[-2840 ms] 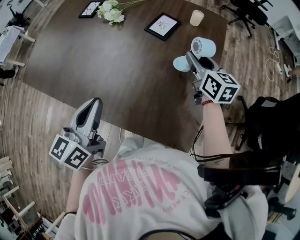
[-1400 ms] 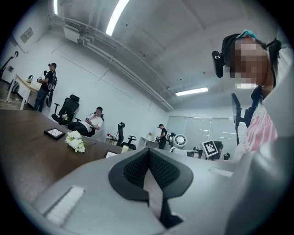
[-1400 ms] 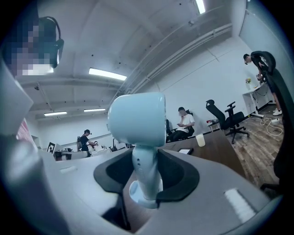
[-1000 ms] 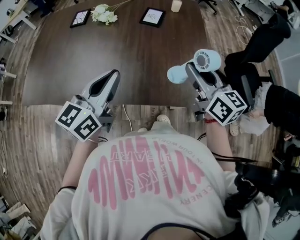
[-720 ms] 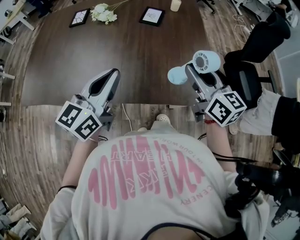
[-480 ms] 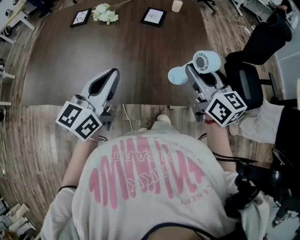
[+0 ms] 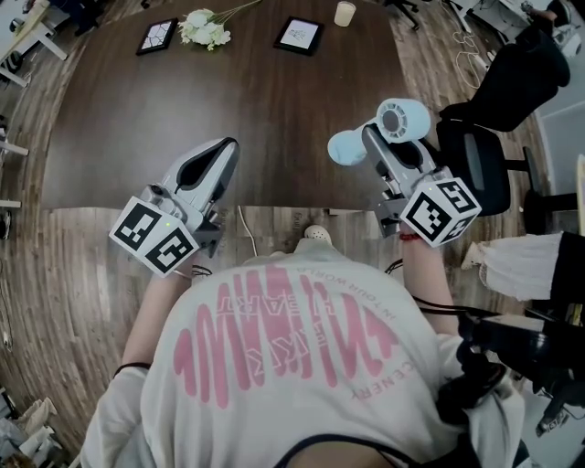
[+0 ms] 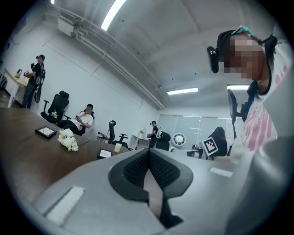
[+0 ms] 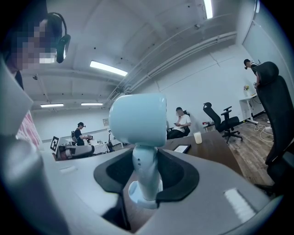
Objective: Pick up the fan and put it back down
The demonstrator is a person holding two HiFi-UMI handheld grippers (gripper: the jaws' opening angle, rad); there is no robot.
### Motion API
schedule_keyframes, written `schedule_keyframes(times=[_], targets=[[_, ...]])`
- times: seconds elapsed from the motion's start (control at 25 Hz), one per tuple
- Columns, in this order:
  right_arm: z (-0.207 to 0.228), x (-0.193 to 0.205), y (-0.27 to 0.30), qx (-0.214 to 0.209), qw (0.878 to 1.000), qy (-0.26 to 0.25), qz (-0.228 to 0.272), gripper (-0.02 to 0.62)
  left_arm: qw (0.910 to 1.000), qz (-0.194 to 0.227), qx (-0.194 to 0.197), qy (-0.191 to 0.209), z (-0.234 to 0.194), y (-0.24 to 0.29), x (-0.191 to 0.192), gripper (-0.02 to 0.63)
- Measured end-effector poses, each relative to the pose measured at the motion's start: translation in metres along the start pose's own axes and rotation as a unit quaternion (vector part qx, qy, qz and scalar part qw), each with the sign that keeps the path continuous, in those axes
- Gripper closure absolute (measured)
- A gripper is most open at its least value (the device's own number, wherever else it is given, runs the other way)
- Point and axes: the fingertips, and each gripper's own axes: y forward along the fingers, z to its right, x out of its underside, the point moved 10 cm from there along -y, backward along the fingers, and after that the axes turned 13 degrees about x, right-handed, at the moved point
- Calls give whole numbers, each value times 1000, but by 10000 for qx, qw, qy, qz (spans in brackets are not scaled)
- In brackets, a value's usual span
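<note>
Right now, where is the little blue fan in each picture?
Head view: fan upper right, in the right gripper.
Left gripper view: cannot make it out.
Right gripper view: fan at centre, stem between the jaws.
Shared landmark: the pale cup, in all three.

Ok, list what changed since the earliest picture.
The person turned to face the table squarely, and the left gripper, fingers shut and empty, came over its edge. The right gripper keeps holding the fan by its stem; over the last second both stayed put.
</note>
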Motion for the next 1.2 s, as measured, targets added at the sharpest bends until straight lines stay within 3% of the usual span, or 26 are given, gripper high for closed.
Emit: schedule_keyframes(times=[0.2, 0.44, 1.2], targets=[[3, -4, 3, 63, 9999, 32, 134, 440, 9998, 116, -68, -111, -10, -1, 5, 589], [19, -25, 17, 149, 9998, 20, 99, 440, 9986, 78, -427, -307, -28, 12, 0, 589], [103, -57, 82, -305, 9995, 8, -20, 442, 9923, 236, -1193, -217, -47, 73, -7, 589]])
